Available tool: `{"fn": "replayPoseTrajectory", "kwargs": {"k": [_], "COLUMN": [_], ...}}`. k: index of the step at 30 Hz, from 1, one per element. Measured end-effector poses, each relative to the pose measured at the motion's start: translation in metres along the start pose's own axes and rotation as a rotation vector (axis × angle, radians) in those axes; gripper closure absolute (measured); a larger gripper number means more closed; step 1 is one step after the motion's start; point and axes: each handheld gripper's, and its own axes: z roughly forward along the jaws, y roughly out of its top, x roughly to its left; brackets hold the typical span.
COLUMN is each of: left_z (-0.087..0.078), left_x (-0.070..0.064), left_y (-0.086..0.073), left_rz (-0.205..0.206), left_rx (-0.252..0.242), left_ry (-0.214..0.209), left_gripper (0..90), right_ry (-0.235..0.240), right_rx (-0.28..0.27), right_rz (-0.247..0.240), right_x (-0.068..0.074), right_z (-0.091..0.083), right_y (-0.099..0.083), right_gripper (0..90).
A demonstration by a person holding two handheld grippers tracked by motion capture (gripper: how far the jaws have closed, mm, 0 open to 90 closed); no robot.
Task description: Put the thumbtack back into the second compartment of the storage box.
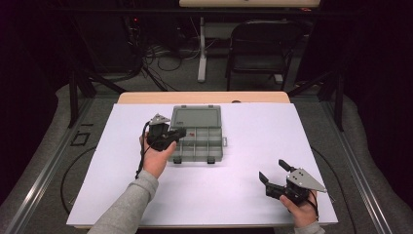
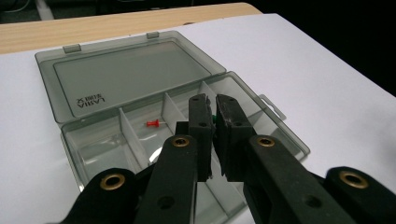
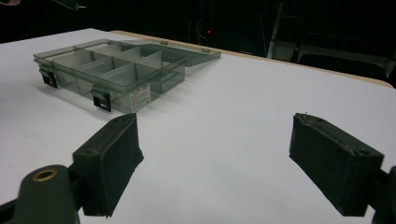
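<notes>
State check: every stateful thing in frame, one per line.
organizer box: open, lid laid flat behind it, front latches undone.
red pushpin: lying on its side in a back compartment.
green pin: pinched between the jaws above the box.
left gripper: shut on the green pin.
right gripper: open, jaws wide apart, holding nothing, over the white table cover.

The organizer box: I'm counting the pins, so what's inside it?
One red pushpin lies in a back compartment of the organizer box. The left gripper, shut on something green, hides part of the other compartments.
</notes>
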Motion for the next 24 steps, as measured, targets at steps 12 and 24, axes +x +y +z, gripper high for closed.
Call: {"fn": "replayPoseTrajectory", "kwargs": {"k": [12,24], "left_z": [0.029,0.051], "left_x": [0.007,0.016], "left_y": [0.006,-0.002], "left_rz": [-0.036,-0.055], "left_rx": [0.029,0.092], "left_ry": [0.049,0.099], "left_gripper": [85.1,85.0], "right_ry": [0.002,0.002], "right_rx": [0.0,0.001], "right_rz": [-0.001,0.0], "right_x": [0.0,-0.001], "right_z": [0.0,0.0], "right_y": [0.0,0.0], "right_gripper": [15.7,15.7]}}
